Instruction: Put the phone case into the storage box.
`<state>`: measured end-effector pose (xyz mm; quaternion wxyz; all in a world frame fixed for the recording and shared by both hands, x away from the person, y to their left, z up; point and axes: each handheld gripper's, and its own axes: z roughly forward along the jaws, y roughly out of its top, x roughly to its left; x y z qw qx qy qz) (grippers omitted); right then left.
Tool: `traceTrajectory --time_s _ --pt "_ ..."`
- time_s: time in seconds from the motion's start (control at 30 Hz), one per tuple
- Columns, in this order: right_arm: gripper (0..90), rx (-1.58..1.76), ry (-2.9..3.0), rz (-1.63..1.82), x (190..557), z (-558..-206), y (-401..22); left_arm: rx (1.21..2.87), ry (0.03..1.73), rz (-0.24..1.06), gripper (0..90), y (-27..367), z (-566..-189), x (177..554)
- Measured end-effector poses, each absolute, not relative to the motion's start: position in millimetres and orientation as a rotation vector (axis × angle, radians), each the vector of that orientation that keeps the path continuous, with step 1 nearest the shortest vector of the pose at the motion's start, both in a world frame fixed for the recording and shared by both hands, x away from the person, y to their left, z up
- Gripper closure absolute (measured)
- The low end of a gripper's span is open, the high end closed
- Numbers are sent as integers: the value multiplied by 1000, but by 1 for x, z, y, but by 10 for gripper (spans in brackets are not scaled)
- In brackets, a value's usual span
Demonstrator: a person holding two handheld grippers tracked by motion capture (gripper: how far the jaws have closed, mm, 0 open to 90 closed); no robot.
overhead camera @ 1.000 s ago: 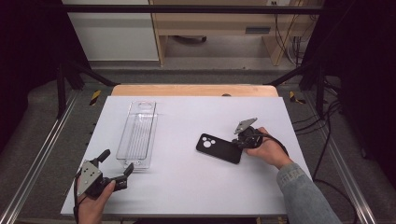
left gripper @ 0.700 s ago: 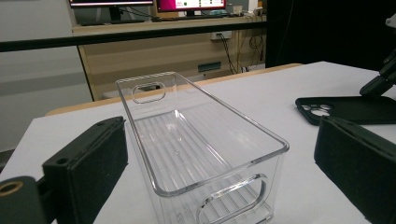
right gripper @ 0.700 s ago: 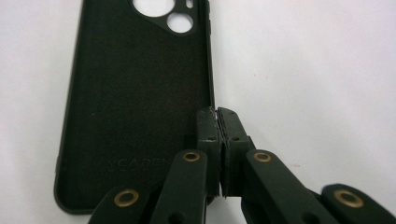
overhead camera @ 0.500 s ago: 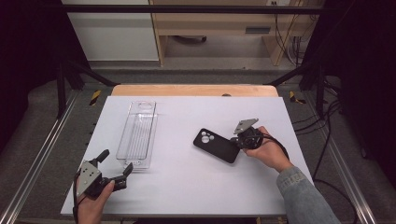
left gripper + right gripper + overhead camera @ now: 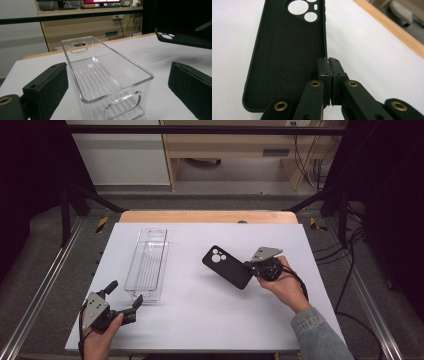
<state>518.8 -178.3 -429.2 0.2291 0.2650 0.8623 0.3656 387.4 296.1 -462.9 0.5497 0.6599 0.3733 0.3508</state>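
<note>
Centrally, on a white table sheet (image 5: 210, 320), the catalogue ran to two items and two hand-held tools. Item one: a black phone case (image 5: 227, 266), inner side up, camera cut-outs toward the far left in the high view, lifted clear of the sheet with a soft shadow under it, to the right of the table's middle. It was pinched by one long side wall near its lower corner between the jaws of the right gripper (image 5: 248, 265), which were pressed together on that thin wall with hardly any gap left; the right gripper view showed the same clamp on the case's edge (image 5: 287, 57), with faint maker's lettering near the bottom. A hand (image 5: 286, 287) with a denim sleeve carried this tool. Item two: a clear plastic bin (image 5: 148, 264), long and narrow, ribbed floor, handle slots at both ends, standing empty and upright left of centre, well apart from the case. The left gripper (image 5: 125, 295), held near the table's front left corner, had its jaws spread wide with nothing between them; in the left gripper view they framed the bin's near end (image 5: 107, 82) without touching it.
</note>
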Motion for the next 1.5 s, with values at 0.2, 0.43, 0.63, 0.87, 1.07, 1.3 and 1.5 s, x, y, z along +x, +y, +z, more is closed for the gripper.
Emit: traceTrajectory --time_s 0.2,0.43,0.63,0.87,1.07,1.3,1.5 --pt "893 747 2295 1058 503 -432 -173 1558 895 821 25 297 -463 386" --pt "893 742 2224 1118 480 -438 -170 1558 918 754 21 298 -462 385" --pt "894 751 2189 1127 471 -444 -174 1584 921 764 19 294 -461 384" --pt "894 778 2132 1167 464 -447 -187 1614 886 779 20 284 -457 380" --pt "893 771 2114 1177 463 -446 -186 1632 878 769 18 279 -455 380" --pt "894 772 2109 1189 464 -447 -187 1637 891 753 18 276 -450 382" --pt "894 766 2098 1193 463 -445 -188 1649 870 756 19 270 -436 382"
